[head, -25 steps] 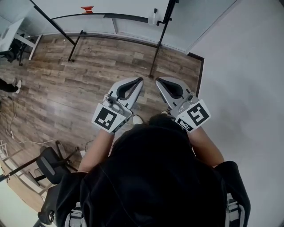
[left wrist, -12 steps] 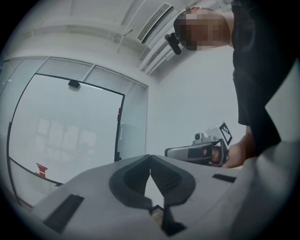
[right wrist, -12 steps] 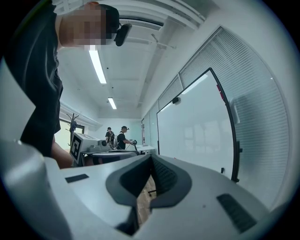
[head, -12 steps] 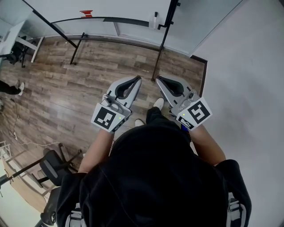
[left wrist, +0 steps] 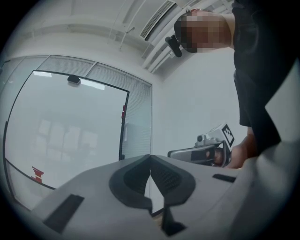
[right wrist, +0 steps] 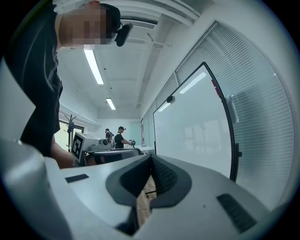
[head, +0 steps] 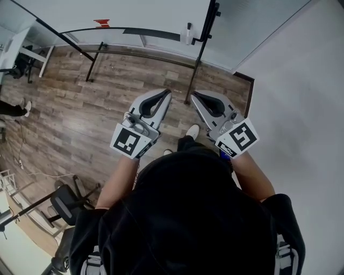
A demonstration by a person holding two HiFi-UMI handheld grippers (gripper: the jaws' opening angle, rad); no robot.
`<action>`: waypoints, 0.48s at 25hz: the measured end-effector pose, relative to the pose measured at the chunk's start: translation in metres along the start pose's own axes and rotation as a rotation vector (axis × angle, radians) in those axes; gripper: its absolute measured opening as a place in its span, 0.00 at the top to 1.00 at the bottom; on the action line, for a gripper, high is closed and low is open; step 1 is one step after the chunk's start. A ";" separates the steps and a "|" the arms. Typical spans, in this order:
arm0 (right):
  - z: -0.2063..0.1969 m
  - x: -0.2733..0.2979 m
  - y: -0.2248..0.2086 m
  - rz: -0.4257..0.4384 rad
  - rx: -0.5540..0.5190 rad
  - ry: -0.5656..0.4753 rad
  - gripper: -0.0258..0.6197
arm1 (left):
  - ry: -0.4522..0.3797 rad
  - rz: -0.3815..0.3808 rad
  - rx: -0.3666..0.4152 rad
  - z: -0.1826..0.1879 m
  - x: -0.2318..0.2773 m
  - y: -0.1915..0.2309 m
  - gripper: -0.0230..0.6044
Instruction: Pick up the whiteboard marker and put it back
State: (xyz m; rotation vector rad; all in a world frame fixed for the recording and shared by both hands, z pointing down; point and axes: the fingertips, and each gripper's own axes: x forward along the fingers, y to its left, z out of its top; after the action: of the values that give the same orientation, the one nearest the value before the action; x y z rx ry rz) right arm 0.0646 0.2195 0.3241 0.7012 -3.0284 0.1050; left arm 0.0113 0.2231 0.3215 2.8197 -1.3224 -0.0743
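Head view | left gripper [head: 169,94] closed | right gripper [head: 194,95] closed | square-marker cubes [head: 130,143]

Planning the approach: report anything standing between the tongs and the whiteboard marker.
Nothing visible blocks it, though the marker itself can't be made out. Between the shut left tongs, right tongs and the whiteboard lie only floor and the board's stand leg.

Head view steeply down; L/R gripper views level, share whiteboard [left wrist: 70,136].

Left gripper [head: 167,93] and right gripper [head: 194,94], both closed, empty, level
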 end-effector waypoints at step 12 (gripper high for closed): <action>0.005 0.013 -0.069 0.051 0.012 -0.005 0.96 | 0.015 0.027 0.016 -0.002 0.065 0.021 0.96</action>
State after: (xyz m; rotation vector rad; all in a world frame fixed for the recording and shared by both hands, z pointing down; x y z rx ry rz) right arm 0.0832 0.1521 0.3238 0.6256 -3.0541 0.1222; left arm 0.0373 0.1595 0.3227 2.8090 -1.3637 -0.0425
